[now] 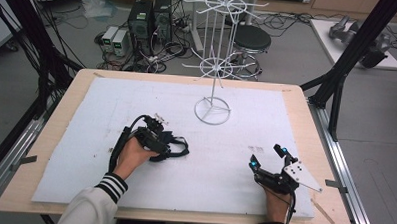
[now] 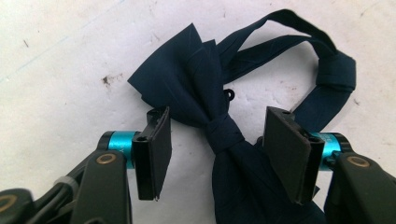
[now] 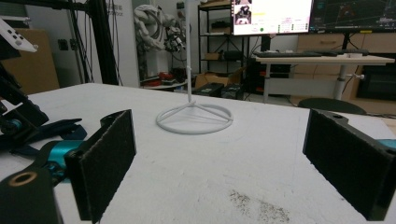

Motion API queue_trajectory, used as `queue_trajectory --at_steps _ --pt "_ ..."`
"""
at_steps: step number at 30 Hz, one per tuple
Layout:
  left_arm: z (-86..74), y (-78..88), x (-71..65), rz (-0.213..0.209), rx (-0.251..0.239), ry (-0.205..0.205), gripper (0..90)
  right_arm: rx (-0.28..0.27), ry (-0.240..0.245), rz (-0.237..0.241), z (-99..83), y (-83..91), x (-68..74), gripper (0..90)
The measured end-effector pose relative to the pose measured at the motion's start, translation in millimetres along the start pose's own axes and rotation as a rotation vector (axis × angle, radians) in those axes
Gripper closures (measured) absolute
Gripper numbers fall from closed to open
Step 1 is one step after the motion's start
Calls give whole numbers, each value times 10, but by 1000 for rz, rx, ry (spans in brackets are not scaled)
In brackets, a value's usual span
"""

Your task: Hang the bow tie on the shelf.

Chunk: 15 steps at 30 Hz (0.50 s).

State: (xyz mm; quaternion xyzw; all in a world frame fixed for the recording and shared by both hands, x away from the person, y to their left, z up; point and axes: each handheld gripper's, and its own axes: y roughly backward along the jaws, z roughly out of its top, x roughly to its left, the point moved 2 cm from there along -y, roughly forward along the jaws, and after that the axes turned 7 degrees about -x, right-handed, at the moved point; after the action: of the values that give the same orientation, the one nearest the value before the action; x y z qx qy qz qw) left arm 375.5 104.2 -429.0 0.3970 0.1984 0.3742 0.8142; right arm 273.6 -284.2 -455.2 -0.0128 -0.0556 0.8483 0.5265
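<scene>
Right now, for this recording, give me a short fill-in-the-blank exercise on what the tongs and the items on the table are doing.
1. The left tongs straddle the knot of a dark blue ____ without pressing on it.
2. The right tongs are ____, with nothing between the pads.
3. The white wire rack stands on a base shaped like a ____.
4. The strap lies on a ____ foam sheet.

Missing words: bow tie; open; ring; white

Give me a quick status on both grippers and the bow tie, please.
Left gripper open, jaws astride bow tie knot, pads not touching. Right gripper open, empty. Rack stands apart, nothing in the way.
</scene>
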Motion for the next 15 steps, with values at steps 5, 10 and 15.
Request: queue_trajectory --at_steps 5,10,15 --pt "10 -17 -19 2 11 1 465 -1 -4 -2 1 0 -3 86" --pt "30 -34 -30 5 21 -5 522 -1 -5 -1 2 1 -4 86" --pt "46 -34 -43 16 32 -21 566 1 -7 -3 2 2 -5 86"
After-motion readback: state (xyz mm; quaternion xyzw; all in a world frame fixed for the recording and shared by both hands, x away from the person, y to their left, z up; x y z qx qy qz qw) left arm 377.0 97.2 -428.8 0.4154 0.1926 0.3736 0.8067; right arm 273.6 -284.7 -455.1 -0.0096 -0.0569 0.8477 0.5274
